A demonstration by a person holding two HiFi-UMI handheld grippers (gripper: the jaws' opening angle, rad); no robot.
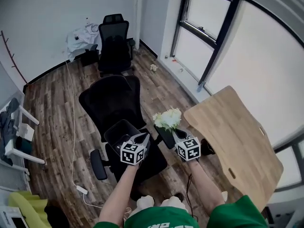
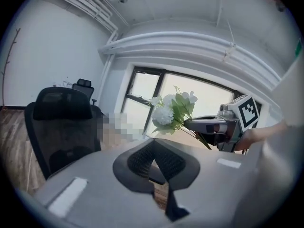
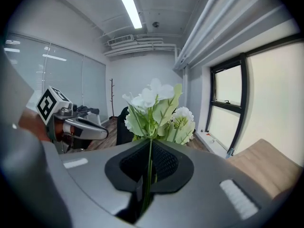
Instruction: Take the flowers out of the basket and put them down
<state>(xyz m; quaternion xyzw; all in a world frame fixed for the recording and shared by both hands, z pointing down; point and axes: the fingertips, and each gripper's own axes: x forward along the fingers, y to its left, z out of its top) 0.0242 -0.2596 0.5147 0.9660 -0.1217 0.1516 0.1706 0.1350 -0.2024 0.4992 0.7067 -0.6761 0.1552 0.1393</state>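
A bunch of white flowers with green leaves (image 1: 167,118) is clamped by its stems in my right gripper (image 1: 166,136), just off the wooden table's near corner. In the right gripper view the stems (image 3: 148,167) run down between the shut pads and the blooms (image 3: 156,110) stand above them. My left gripper (image 1: 142,139) is beside it, at the rim of a black basket (image 1: 119,131) that hangs over the office chair. In the left gripper view its pads (image 2: 154,172) are closed on a thin dark piece, and the flowers (image 2: 172,110) show in the right gripper (image 2: 190,125).
A light wooden table (image 1: 237,141) stands to the right, by the window wall. A black office chair (image 1: 114,101) is right under the grippers, and a second one (image 1: 114,42) stands further back. A white cable and power strip (image 1: 81,190) lie on the wood floor at the left.
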